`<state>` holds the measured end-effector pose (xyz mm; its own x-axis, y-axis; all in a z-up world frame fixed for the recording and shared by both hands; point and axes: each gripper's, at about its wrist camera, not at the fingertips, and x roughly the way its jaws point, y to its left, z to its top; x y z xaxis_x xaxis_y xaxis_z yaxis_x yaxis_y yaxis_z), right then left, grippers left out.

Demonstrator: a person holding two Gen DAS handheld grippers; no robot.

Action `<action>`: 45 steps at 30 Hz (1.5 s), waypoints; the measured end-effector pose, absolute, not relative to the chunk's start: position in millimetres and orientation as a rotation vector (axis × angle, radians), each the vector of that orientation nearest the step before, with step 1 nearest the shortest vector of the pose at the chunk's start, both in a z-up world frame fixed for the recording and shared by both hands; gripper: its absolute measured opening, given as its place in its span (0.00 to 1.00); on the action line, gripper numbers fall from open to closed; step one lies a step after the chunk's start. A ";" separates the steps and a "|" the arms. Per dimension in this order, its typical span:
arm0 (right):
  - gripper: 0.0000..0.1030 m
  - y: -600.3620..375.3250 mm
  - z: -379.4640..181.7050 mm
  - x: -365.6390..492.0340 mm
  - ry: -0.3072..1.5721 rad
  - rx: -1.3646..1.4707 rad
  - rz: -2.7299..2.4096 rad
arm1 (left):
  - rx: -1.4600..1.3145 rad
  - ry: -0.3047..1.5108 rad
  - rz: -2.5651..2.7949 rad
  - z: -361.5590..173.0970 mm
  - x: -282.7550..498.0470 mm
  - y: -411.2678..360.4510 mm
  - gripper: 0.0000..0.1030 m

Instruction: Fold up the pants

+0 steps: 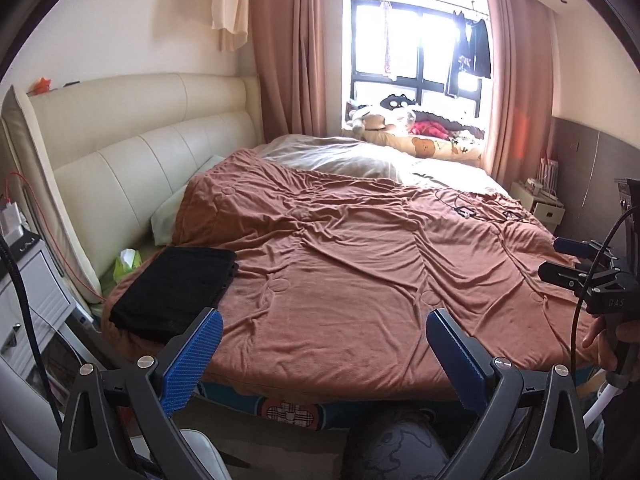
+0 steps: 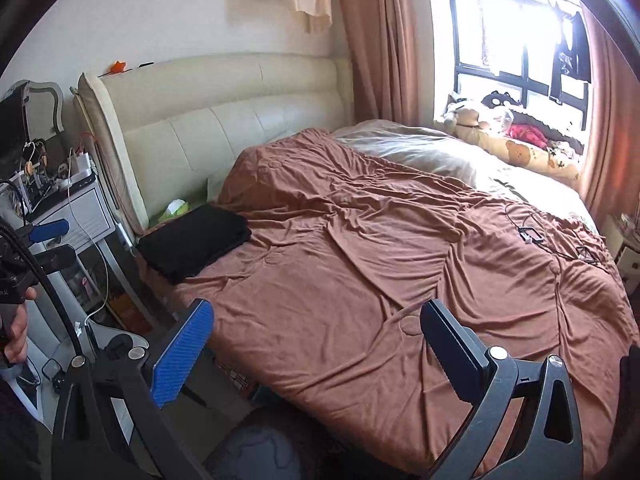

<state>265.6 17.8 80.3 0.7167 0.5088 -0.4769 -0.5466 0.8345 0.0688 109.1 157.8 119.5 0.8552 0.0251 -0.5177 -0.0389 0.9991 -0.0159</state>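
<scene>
Spread empty left claw (image 1: 320, 344), black folded pants (image 1: 176, 288)

Hidden, cropped and unreadable parts

The folded black pants (image 1: 174, 290) have their near corner hidden behind a blue-padded finger (image 1: 192, 360) in the left wrist view. The small dark devices and cables (image 1: 480, 210) on the rumpled brown bedspread (image 1: 340, 280) are too small to identify. The person's hand (image 2: 16, 328) is cut off by the frame edge. The bright window (image 1: 416, 48) is washed out.
</scene>
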 end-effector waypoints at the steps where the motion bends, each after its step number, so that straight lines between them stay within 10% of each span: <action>1: 1.00 13.0 78.9 262.1 0.511 -0.075 0.583 | -0.032 0.536 0.035 118.1 106.3 154.1 0.99; 45: 1.00 -79.1 -2.2 133.9 0.428 0.006 0.419 | -0.079 0.393 0.075 26.0 22.5 92.0 0.99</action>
